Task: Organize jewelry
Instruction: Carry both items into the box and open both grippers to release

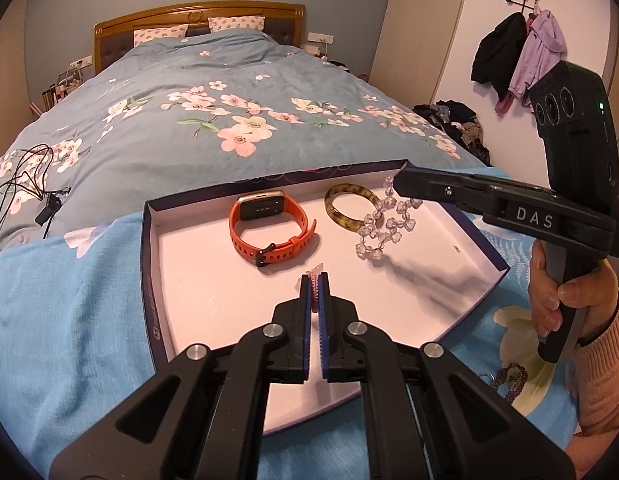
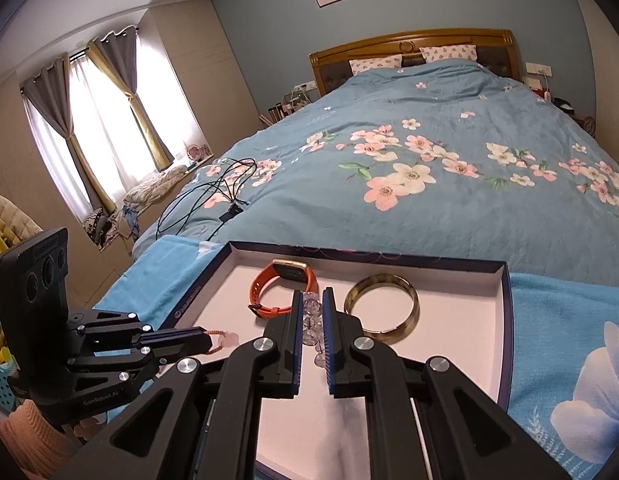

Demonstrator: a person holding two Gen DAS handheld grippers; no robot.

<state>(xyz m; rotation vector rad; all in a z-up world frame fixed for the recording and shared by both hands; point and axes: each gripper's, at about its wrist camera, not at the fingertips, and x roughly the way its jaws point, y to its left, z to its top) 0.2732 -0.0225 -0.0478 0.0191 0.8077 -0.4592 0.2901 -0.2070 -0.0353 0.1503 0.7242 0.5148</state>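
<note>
A shallow white tray with a dark blue rim (image 1: 149, 264) lies on the bed. In it are an orange-strapped watch (image 1: 269, 228) and a tortoiseshell bangle (image 1: 349, 205). My left gripper (image 1: 315, 280) hangs over the tray's near part, shut on a thin pink cord bracelet (image 1: 315, 294) with a pale pink charm. My right gripper (image 1: 403, 181) reaches in from the right, shut on a clear bead bracelet (image 1: 383, 226) that dangles beside the bangle. The right wrist view has the beads (image 2: 312, 320) between my right gripper's (image 2: 311, 295) pads, with the watch (image 2: 275, 284), the bangle (image 2: 383, 306) and my left gripper (image 2: 205, 338) holding the pink cord (image 2: 225, 338).
The tray rests on a light blue blanket (image 1: 69, 300) over a flowered duvet. Black cables (image 2: 213, 188) lie on the bed to the left. A dark beaded piece (image 1: 513, 378) lies on the blanket right of the tray, near a person's hand (image 1: 565, 300).
</note>
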